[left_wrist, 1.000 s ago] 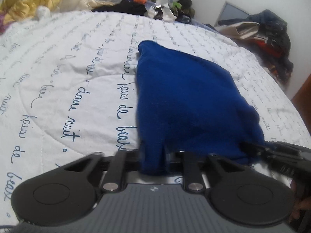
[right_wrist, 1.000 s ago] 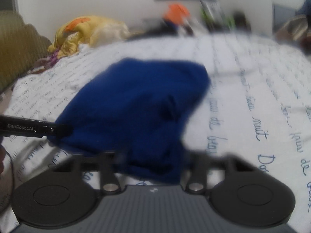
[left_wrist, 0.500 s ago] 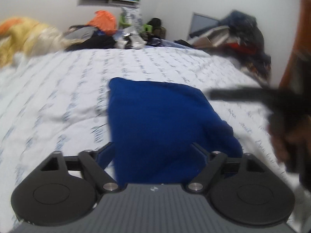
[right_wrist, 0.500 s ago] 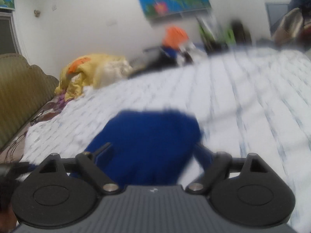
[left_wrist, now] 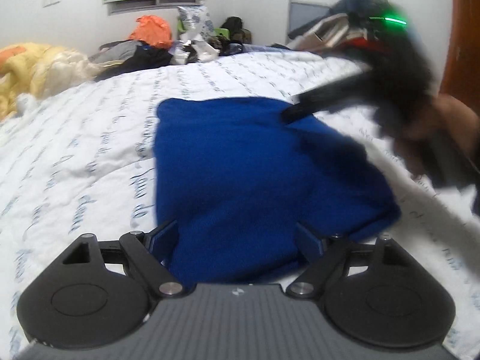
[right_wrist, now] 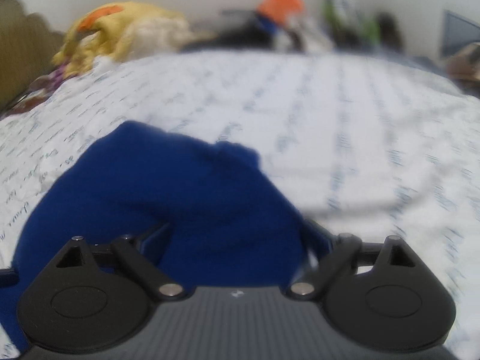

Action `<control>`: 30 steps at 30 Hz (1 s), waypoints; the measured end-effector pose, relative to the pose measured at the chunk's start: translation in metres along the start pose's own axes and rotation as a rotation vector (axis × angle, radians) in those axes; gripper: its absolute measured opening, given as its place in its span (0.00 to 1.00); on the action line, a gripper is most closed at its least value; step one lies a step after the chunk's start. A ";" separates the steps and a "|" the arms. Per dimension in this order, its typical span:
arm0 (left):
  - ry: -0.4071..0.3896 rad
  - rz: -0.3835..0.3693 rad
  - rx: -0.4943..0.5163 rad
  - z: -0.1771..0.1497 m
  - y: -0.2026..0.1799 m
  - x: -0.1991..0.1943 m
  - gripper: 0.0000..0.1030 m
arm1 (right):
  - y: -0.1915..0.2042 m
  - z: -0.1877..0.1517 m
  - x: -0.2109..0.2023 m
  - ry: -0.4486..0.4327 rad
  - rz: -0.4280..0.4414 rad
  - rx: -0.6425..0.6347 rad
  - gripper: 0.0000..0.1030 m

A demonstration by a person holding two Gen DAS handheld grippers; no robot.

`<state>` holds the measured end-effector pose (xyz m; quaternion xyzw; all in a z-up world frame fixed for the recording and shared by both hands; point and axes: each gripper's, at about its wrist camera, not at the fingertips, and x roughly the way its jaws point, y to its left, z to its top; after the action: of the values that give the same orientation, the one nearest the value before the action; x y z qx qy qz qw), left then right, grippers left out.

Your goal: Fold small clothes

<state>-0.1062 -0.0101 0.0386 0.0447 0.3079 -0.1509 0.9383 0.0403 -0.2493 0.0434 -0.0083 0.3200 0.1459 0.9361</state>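
A folded blue garment (left_wrist: pixel 252 174) lies on the white bedspread (left_wrist: pixel 84 138) printed with blue writing. My left gripper (left_wrist: pixel 237 240) is open, its jaws spread wide on either side of the garment's near edge. My right gripper (right_wrist: pixel 237 240) is open too, jaws spread over the garment (right_wrist: pixel 168 198) from the other side. In the left wrist view the right gripper (left_wrist: pixel 303 109) shows blurred at the garment's far right corner, held by a hand. I cannot tell whether either gripper touches the cloth.
A yellow blanket (left_wrist: pixel 33 66) is heaped at the bed's far left. Dark clothes, an orange bag (left_wrist: pixel 151 30) and clutter line the far edge by the wall. More piled clothes (left_wrist: pixel 345 30) sit at the far right.
Both grippers opened and let go of the blue garment, which now lies on the bed. The right gripper swung up and over toward the garment's far right corner.
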 end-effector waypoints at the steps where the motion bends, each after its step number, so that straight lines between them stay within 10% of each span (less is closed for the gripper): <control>1: -0.008 -0.005 -0.021 -0.002 0.004 -0.008 0.86 | -0.001 -0.011 -0.024 -0.056 -0.002 0.038 0.92; 11: 0.101 0.115 -0.086 -0.030 0.006 -0.015 1.00 | 0.033 -0.131 -0.105 -0.002 -0.100 0.104 1.00; 30: 0.044 0.148 -0.085 -0.042 -0.002 -0.017 1.00 | 0.072 -0.138 -0.101 -0.014 -0.166 0.060 1.00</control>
<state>-0.1432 0.0000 0.0149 0.0308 0.3305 -0.0672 0.9409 -0.1378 -0.2229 0.0002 -0.0057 0.3158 0.0582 0.9470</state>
